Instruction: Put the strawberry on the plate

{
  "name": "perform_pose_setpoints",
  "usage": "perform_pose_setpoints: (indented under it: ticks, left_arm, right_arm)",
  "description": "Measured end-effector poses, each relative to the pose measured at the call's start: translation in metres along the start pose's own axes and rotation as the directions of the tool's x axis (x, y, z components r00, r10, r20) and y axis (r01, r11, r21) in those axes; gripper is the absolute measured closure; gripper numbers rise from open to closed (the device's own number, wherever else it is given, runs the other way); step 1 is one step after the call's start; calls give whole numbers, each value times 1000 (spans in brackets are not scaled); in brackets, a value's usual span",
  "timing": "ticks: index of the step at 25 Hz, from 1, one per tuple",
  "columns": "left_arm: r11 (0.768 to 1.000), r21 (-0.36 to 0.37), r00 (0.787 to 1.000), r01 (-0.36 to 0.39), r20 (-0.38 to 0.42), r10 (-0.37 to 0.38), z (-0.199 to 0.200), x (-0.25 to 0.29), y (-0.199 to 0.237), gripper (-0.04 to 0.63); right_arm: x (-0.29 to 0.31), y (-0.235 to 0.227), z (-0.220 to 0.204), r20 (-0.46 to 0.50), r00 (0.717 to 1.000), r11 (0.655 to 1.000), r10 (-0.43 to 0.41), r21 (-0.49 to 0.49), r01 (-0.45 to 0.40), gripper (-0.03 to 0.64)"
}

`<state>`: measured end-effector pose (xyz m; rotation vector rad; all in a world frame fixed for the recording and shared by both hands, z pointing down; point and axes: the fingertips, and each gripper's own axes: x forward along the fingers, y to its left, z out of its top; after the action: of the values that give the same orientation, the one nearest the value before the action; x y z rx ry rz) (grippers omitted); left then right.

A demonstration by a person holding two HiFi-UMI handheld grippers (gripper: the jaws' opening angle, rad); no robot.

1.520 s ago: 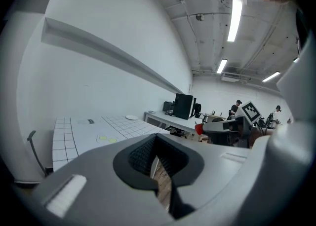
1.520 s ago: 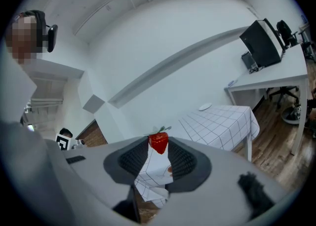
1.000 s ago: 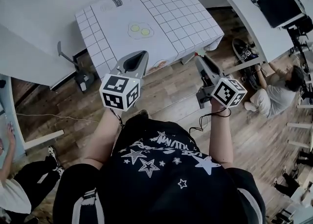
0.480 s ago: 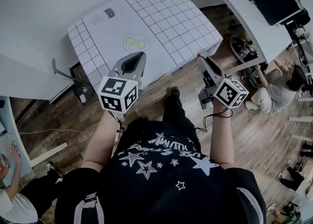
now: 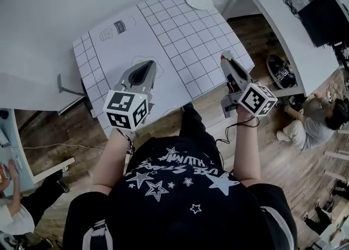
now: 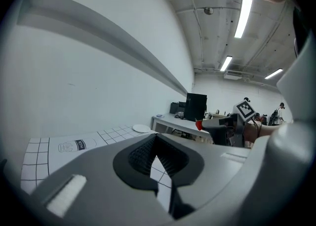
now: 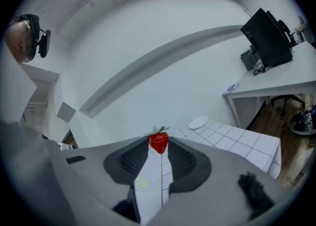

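Presently gripped strawberry in right claw over surface; held left claw closed, empty; noted plate at far corner.

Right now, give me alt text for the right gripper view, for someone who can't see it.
The right gripper holds a red strawberry at its jaw tips. Beyond it, a white plate sits on a grid-patterned table.

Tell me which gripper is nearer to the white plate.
Right. The right gripper is over the table edge below the plate; the left gripper is farther, lower left.
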<state>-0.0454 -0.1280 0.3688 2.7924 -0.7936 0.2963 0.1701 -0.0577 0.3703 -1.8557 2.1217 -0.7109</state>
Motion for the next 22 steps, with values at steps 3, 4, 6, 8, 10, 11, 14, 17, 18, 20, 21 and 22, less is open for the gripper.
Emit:
perform_pose_setpoints:
  ticks: [3,4,6,8,10,11,14,17,18,20,21,22]
  left_arm:
    - [999,-11,999,-40,-3,40,12,27,11,586]
    - [999,-15,999,-52,-5,52,16,37,14,588]
    - [997,-20,997,-71,-9,71,23,54,17,588]
    - [996,-21,996,-89,-13,89,30,71,20,588]
    - [994,-22,994,-108,-14,108,37,89,24,586]
    - [993,-22,993,-116,-14,115,41,98,25,588]
    - [992,-10,992,-128,-12,128,53,129,27,588]
    - [991,4,991,-134,-11,134,66,161,29,588]
    - [991,7,991,-136,-11,136,69,171,30,588]
    - [990,11,990,-141,-10,142,76,192,34,586]
    - [989,10,989,-145,-8,146,80,202,37,587]
    - [989,7,989,-150,-6,150,83,211,40,588]
  right_arm:
    - [31,-20,15,-39,999,999,34,-21,-35,485]
    - [41,-25,20,-51,998,998,47,-28,-48,485]
    - [59,-37,31,-65,995,997,70,-24,-71,485]
    - [76,-50,41,-74,993,996,88,-13,-90,485]
    - [90,-64,52,-80,991,994,104,-7,-105,485]
    - [97,-70,57,-83,990,994,110,-6,-111,485]
    - [116,-93,74,-89,989,992,122,-4,-123,485]
    - [137,-116,89,-99,987,991,130,-5,-131,485]
    - [144,-122,94,-105,985,991,134,-8,-136,485]
    - [159,-133,101,-119,982,989,144,-12,-147,485]
    - [167,-138,104,-127,981,988,149,-13,-152,485]
    - [175,-143,107,-135,979,987,154,-14,-157,485]
